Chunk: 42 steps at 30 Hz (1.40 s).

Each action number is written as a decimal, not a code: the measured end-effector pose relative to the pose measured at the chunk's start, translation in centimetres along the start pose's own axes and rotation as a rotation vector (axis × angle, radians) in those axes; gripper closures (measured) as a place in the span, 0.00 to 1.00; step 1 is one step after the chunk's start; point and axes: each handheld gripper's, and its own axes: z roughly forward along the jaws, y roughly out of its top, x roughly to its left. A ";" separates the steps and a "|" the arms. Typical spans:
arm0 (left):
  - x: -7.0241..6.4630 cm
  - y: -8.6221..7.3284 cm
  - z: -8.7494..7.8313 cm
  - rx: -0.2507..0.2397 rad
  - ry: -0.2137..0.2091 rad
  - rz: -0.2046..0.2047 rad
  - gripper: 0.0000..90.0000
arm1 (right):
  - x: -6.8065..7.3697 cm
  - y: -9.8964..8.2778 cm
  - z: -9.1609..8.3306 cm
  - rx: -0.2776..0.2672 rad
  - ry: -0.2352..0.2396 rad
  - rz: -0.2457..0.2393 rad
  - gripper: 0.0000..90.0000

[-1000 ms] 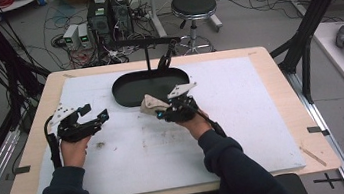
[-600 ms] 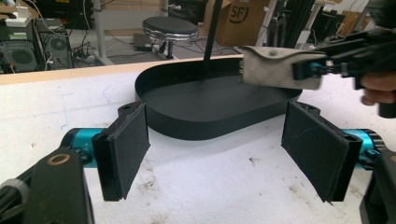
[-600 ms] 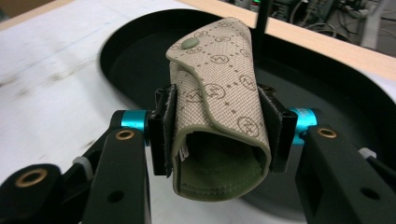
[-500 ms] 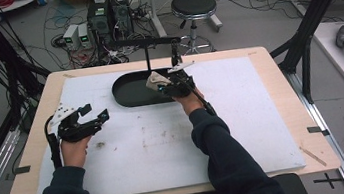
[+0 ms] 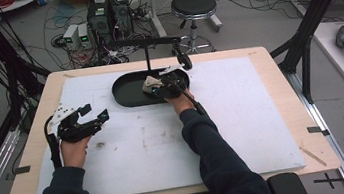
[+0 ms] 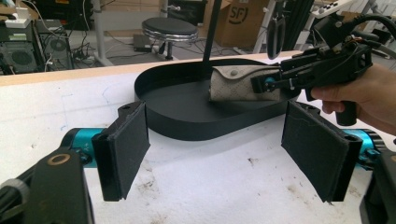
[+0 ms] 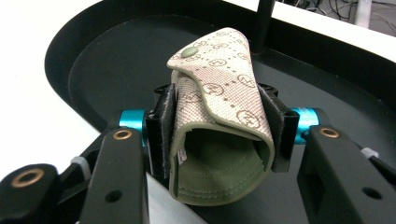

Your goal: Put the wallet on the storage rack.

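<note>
Right gripper view showed the right claw (image 7: 217, 128) clamping a pouch (image 7: 219, 116) over the tray (image 7: 116, 60); better lowered before release. The left claw (image 6: 224, 149) gaped empty.

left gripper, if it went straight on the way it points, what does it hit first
Probably the near wall of the black tray, dead ahead of the open left gripper; the pouch lies beyond it, though depth is hard to judge.

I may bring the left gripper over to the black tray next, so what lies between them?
Nothing but bare, smudged white mat lies between the left gripper and the black tray, as the high view and left gripper view show.
</note>
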 end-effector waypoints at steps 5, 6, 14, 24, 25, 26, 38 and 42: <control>0.0 0.0 0.0 -0.002 -0.001 -0.001 0.25 | 0.3 0.1 0.1 0.001 -0.034 -0.041 0.48; 0.0 0.0 0.0 -0.003 0.000 -0.003 0.25 | 0.4 0.2 0.0 -0.003 -0.047 -0.056 0.45; 0.0 0.0 0.0 -0.002 -0.001 -0.001 0.26 | 0.4 1.1 -2.9 -0.041 -0.041 -0.131 0.59; -0.1 0.0 0.0 0.002 -0.001 0.005 0.25 | 0.2 0.3 -1.9 0.068 -0.033 -0.155 0.84; -0.1 0.0 0.0 0.001 -0.002 0.004 0.25 | 0.2 0.2 -1.4 0.089 -0.039 -0.161 0.84; -0.1 0.0 0.0 0.003 -0.002 0.006 0.26 | 0.2 -0.1 -0.8 0.120 -0.048 -0.167 0.84; 0.0 0.0 -0.1 -0.003 -0.005 0.000 0.25 | -0.7 0.5 -2.9 0.031 -0.029 -0.127 0.75; -0.2 0.0 0.0 -0.010 -0.025 0.006 0.25 | -1.6 0.2 -5.6 -0.014 -0.026 -0.145 0.62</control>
